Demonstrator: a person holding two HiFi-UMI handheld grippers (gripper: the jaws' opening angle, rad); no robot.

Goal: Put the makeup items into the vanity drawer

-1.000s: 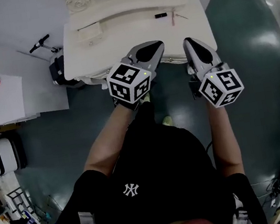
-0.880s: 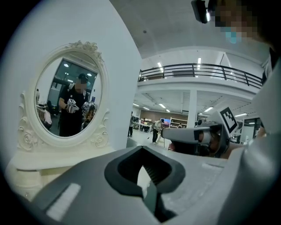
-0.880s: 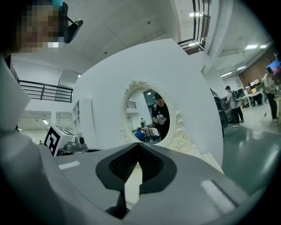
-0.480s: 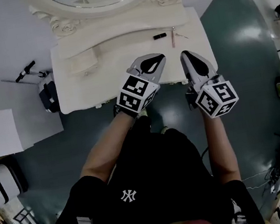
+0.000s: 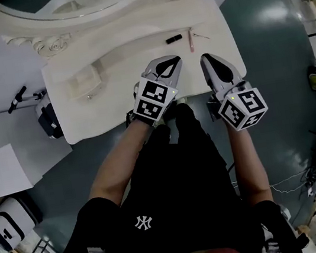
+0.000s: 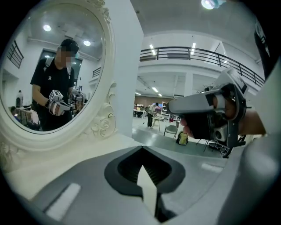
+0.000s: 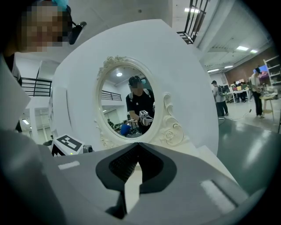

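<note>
A white vanity [image 5: 113, 109] with an oval mirror [image 5: 65, 0] stands in front of me. On its top at the back right lie a small black tube [image 5: 174, 38], a pink stick [image 5: 190, 39] and a thin pin-like item [image 5: 203, 36]. My left gripper [image 5: 168, 62] hangs over the front part of the top, shut and empty. My right gripper [image 5: 205, 59] is beside it near the right end, also shut with nothing in it. In the gripper views the left gripper [image 6: 141, 150] and right gripper [image 7: 138, 147] each show their jaws meeting. No open drawer shows.
A raised shelf with a small drawer box [image 5: 86, 82] runs along the vanity's back left. A scooter and a dark bin [image 5: 45, 114] stand left of the vanity, with white boxes [image 5: 3, 170] further left. Dark green floor [image 5: 275, 37] lies to the right.
The vanity has come closer and turned in the head view. Both grippers have moved forward, from its front edge to over its top, staying shut.
</note>
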